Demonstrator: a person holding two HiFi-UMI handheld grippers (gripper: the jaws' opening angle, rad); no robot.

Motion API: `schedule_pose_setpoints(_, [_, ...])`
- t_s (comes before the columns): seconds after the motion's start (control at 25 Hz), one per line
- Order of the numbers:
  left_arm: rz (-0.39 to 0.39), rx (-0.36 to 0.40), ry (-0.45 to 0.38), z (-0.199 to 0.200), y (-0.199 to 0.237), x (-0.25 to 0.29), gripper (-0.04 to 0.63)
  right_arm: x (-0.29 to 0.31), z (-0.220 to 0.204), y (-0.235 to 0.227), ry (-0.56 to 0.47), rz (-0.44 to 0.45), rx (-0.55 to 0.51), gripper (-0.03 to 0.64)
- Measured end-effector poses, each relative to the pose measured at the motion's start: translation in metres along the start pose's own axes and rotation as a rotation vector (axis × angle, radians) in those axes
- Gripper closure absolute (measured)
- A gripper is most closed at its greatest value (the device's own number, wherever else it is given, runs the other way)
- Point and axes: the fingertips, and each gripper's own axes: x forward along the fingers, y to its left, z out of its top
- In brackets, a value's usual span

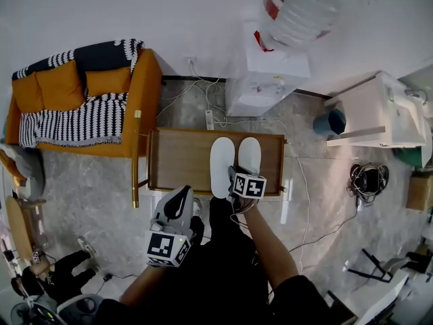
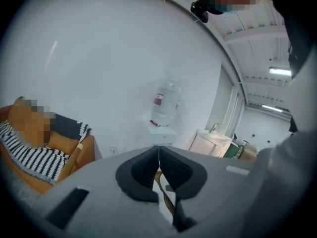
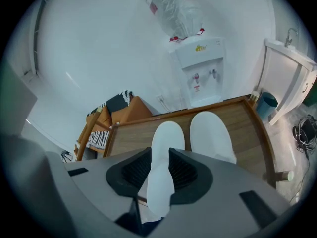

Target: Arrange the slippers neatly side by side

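Observation:
Two white slippers lie side by side, toes away from me, on a low wooden table (image 1: 179, 158): the left slipper (image 1: 221, 164) and the right slipper (image 1: 249, 156). My right gripper (image 1: 234, 175) hangs just above their heel ends. In the right gripper view its jaws stand apart, and the left slipper (image 3: 167, 143) shows lying on the table through the gap, untouched by the pads, with the right slipper (image 3: 210, 133) beside it. My left gripper (image 1: 183, 193) is held off the table's near left edge. Its jaws (image 2: 158, 152) are shut with nothing in them.
An orange sofa (image 1: 81, 100) with a striped blanket stands left of the table. Behind the table are a water dispenser (image 1: 267, 80), a power strip (image 1: 210, 119) and loose cables. A blue bin (image 1: 330, 122) and a white cabinet (image 1: 379, 110) stand at the right.

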Motion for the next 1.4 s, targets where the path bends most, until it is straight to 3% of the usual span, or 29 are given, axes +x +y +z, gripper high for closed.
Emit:
schedule_pose_setpoints(0.32, [-0.048, 0.025, -0.052, 0.017, -0.021, -0.007, 0.578, -0.087, 0.057, 0.003, -0.212, 0.011, -0.007, 0.554])
schedule_pose_setpoints(0.64, [-0.110, 0.065, -0.099, 0.033, -0.044, -0.018, 0.578, -0.169, 0.082, 0.015, -0.393, -0.015, -0.070, 0.586])
schedule_pose_setpoints(0.92, [-0.145, 0.077, -0.113, 0.036, -0.063, -0.030, 0.578, -0.236, 0.079, 0.034, -0.534, -0.043, -0.126, 0.595])
schedule_pose_setpoints(1.4, [-0.157, 0.089, -0.112, 0.030, -0.081, -0.044, 0.578, -0.328, 0.047, 0.089, -0.718, -0.007, -0.216, 0.604])
